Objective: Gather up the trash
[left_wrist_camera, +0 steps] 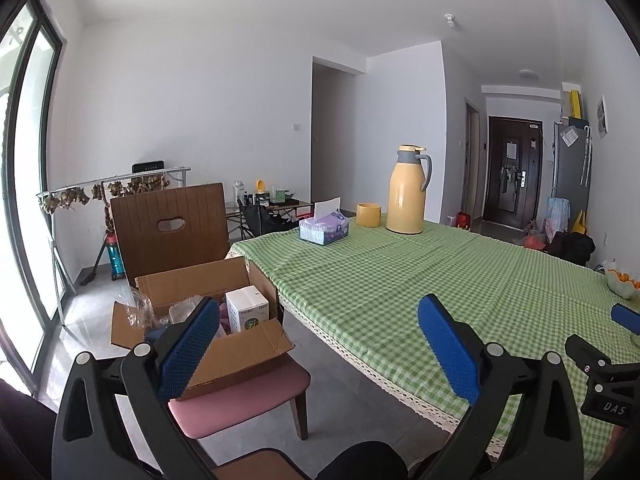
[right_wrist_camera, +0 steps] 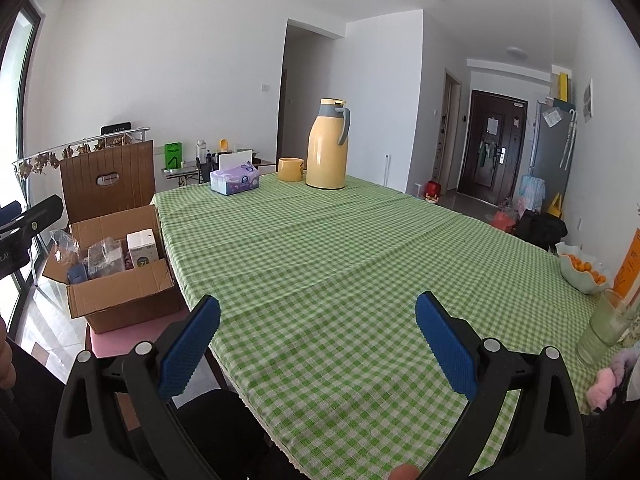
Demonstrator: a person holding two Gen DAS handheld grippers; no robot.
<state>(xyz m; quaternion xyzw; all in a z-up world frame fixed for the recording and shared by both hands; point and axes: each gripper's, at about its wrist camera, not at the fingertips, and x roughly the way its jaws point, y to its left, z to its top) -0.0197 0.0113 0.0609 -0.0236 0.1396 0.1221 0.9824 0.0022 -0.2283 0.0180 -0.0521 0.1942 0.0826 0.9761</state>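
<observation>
I have both grippers raised over the near edge of the tabletop (right_wrist_camera: 340, 248), and both are empty: the left gripper (left_wrist_camera: 316, 344) has its jaws wide apart, and so does the right gripper (right_wrist_camera: 318, 346). The trash sits, as far as I can judge, in the open cardboard box (left_wrist_camera: 236, 356) on the pink-seated chair (left_wrist_camera: 240, 404) just beside the tabletop's left side: crumpled clear plastic wrap (right_wrist_camera: 105, 257), a white carton (left_wrist_camera: 247, 309) and some darker pieces I cannot make out. On the green checked cloth I see only a tissue box (right_wrist_camera: 235, 179), a yellow mug (right_wrist_camera: 291, 169) and a yellow thermos jug (right_wrist_camera: 326, 146), none of it obvious litter. I read this as either the start or the close of collecting. My next move calls for scanning the far right corner first.
</observation>
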